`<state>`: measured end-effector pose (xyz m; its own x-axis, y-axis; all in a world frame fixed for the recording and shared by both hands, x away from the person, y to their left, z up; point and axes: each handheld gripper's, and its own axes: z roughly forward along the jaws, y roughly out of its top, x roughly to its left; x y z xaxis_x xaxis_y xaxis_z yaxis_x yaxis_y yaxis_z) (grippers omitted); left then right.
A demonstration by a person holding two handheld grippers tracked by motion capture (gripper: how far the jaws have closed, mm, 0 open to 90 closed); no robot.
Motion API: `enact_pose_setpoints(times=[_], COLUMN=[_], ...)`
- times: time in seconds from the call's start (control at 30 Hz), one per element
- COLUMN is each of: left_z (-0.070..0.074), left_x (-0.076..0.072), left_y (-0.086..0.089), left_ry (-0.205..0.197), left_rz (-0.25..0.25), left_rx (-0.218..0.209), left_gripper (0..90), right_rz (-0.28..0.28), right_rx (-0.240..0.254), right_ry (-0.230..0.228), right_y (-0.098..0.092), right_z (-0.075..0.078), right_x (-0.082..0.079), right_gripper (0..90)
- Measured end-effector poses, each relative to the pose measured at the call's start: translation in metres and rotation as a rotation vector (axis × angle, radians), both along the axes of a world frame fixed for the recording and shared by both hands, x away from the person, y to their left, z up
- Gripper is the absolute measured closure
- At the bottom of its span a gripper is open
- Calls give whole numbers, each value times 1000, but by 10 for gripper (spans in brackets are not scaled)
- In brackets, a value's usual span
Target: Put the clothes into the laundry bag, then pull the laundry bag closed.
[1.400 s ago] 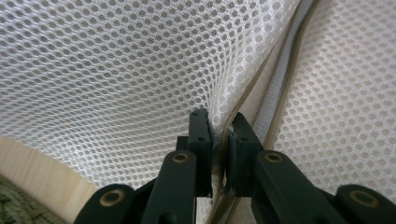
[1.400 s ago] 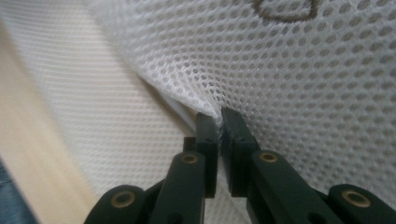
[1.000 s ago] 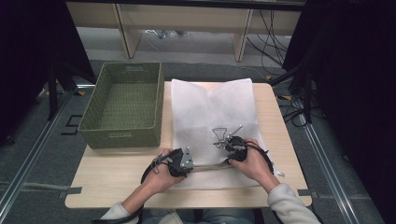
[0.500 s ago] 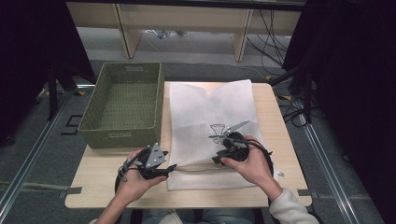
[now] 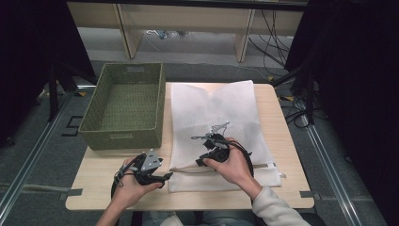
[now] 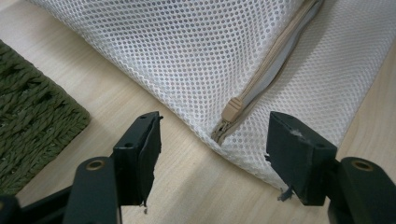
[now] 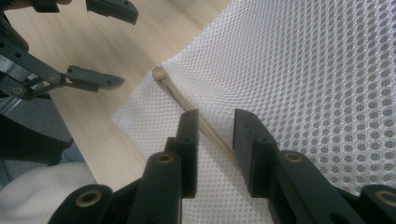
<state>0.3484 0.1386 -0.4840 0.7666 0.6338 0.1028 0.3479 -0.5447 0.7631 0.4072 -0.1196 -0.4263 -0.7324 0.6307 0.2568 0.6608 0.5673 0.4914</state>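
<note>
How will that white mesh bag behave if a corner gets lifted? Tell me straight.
The mesh bag will probably droop and fold: it is thin open netting lying flat on the table. It looks light, so a push would likely slide or bunch it. The zipper seam may stay slightly firmer than the netting.

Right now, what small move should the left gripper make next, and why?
Probably forward, to close on the zipper pull. The left gripper, whose jaws have just been opening, is open, empty, just short of the mesh bag corner.
</note>
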Motion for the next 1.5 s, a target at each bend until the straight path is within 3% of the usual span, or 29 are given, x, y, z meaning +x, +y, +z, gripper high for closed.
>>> enact_pose_setpoints(times=[0.07, 0.2, 0.3, 0.47, 0.53, 0.6, 0.67, 0.7, 0.8, 0.83, 0.9, 0.93, 1.0, 1.07, 1.13, 1.33, 1.37, 1.5], left_z=[-1, 0, -1, -1, 1, -1, -3, -3, -4, -3, -6, -6, -10, -11, -13, -17, -17, -19], left_x=[-1, 0, 2, 1, 1, -1, -2, -2, -5, -5, -8, -7, -11, -11, -12, -12, -12, -10], left_y=[-1, -1, 0, -2, -1, -2, -3, -2, -5, -4, -6, -4, -6, -4, -5, -8, -9, -9], left_ry=[13, 17, 14, 28, 12, 42, 47, 40, 43, 12, 45, 5, 77, 60, 83, 97, 100, 102], left_rz=[3, 6, 12, 10, 8, 8, -6, -7, -8, -3, -7, 12, -13, -12, -9, -19, -16, -17], left_rx=[-25, -31, -6, -34, -17, -35, -35, -13, -12, 17, -3, 35, 1, 7, 7, 24, 19, 27], left_gripper=[337, 319, 308, 289, 286, 282, 280, 280, 279, 279, 279, 279, 280, 282, 283, 283, 283, 284], right_rz=[1, -9, -11, 8, 18, 12, -9, 2, -13, -13, -4, -20, 0, -25, -13, -32, -11, -17], right_rx=[0, 3, -3, -1, 5, 6, 4, 3, 3, 3, 10, 12, -2, 10, 2, 24, 23, 23], right_ry=[-1, 16, 22, 22, 9, 12, 43, 42, 54, 54, 67, 82, 79, 93, 90, 184, 158, 165], right_y=[1, 0, 0, 2, 3, 6, 10, 13, 21, 21, 25, 29, 30, 34, 35, 46, 47, 53], right_z=[-2, -3, -7, -5, -5, -4, -4, -4, -3, -3, -7, -8, -11, -13, -16, -26, -29, -29], right_x=[1, 2, 3, 5, 7, 7, 6, 6, 7, 7, 8, 7, 7, 7, 9, 10, 13, 15], right_gripper=[721, 712, 711, 708, 708, 709, 716, 721, 735, 735, 748, 750, 752, 753, 753, 741, 741, 736])
